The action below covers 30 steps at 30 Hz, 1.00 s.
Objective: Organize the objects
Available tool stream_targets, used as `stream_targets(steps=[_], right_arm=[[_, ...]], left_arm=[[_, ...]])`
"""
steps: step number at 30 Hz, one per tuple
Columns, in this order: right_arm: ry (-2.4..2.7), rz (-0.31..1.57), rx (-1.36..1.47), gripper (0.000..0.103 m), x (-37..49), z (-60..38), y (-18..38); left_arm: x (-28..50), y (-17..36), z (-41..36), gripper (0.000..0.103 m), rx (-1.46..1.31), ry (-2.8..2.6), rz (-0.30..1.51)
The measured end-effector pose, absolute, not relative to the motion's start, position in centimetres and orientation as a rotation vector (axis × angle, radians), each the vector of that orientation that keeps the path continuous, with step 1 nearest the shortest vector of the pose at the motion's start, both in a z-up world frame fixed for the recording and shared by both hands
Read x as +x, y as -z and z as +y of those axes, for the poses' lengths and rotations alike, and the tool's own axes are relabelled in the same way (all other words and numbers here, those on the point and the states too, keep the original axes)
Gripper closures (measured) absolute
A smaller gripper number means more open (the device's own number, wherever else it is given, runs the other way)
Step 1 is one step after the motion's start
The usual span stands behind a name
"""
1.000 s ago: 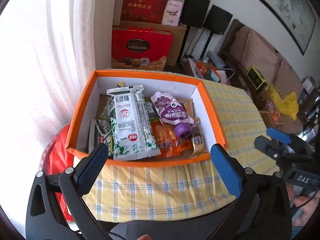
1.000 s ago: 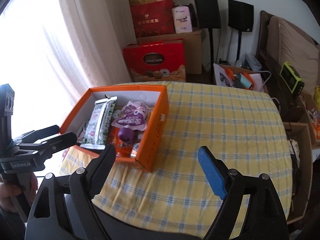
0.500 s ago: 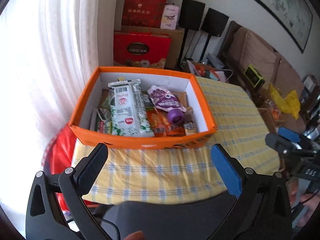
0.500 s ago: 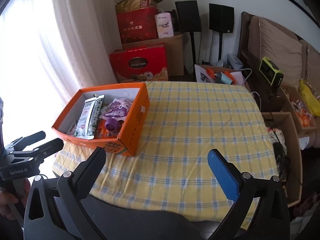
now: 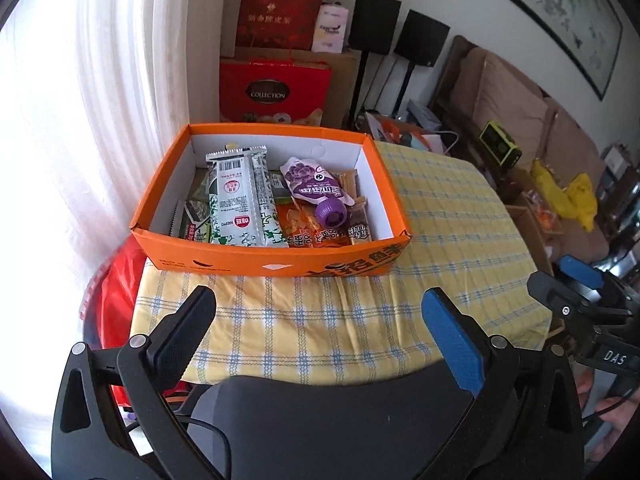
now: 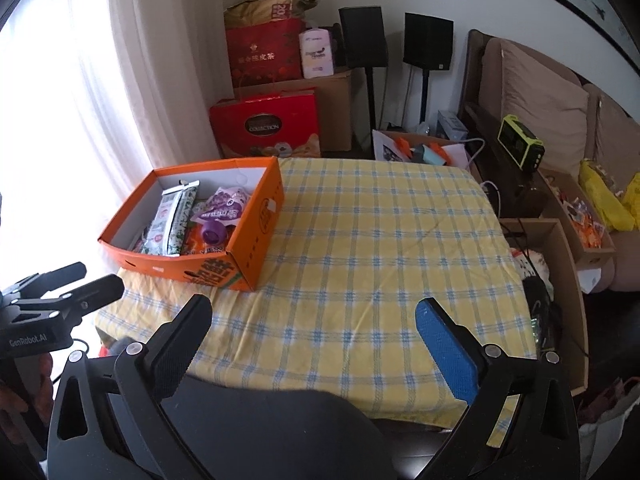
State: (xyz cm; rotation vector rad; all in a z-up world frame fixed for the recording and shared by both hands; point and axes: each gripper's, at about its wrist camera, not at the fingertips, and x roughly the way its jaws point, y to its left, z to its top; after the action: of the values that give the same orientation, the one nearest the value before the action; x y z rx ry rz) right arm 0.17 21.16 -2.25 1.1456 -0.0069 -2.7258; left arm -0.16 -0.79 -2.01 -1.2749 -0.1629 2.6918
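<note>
An orange box point(image 5: 276, 260) stands at the left end of the yellow checked table point(image 5: 448, 216). It holds several snack packs, among them a green and white pack point(image 5: 240, 200) and a purple pouch with a purple cap point(image 5: 316, 190). The box also shows in the right wrist view point(image 6: 256, 224). My left gripper point(image 5: 318, 312) is open and empty, in front of the box above the table's near edge. My right gripper point(image 6: 312, 320) is open and empty, above the table's near edge, to the right of the box.
A curtain point(image 5: 120, 80) hangs at the left. Red gift boxes point(image 5: 276, 88) and two black speakers point(image 5: 400, 36) stand behind the table. A sofa point(image 6: 540, 104) and open cardboard boxes point(image 6: 560, 264) are on the right. A dark chair back point(image 6: 280, 432) is below both grippers.
Both grippers have pulled back from the box and the table; the box looks smaller and farther off. Both stayed open and empty.
</note>
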Motion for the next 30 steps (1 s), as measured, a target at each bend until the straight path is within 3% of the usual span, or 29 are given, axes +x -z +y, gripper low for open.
stream_targets(steps=[30], right_arm=[[2.792,0.019,1.135,0.000,1.6,21.8,1.7]], left_arm=[[1.4,1.0,0.3,0.000,-1.269,-2.710,-0.111]])
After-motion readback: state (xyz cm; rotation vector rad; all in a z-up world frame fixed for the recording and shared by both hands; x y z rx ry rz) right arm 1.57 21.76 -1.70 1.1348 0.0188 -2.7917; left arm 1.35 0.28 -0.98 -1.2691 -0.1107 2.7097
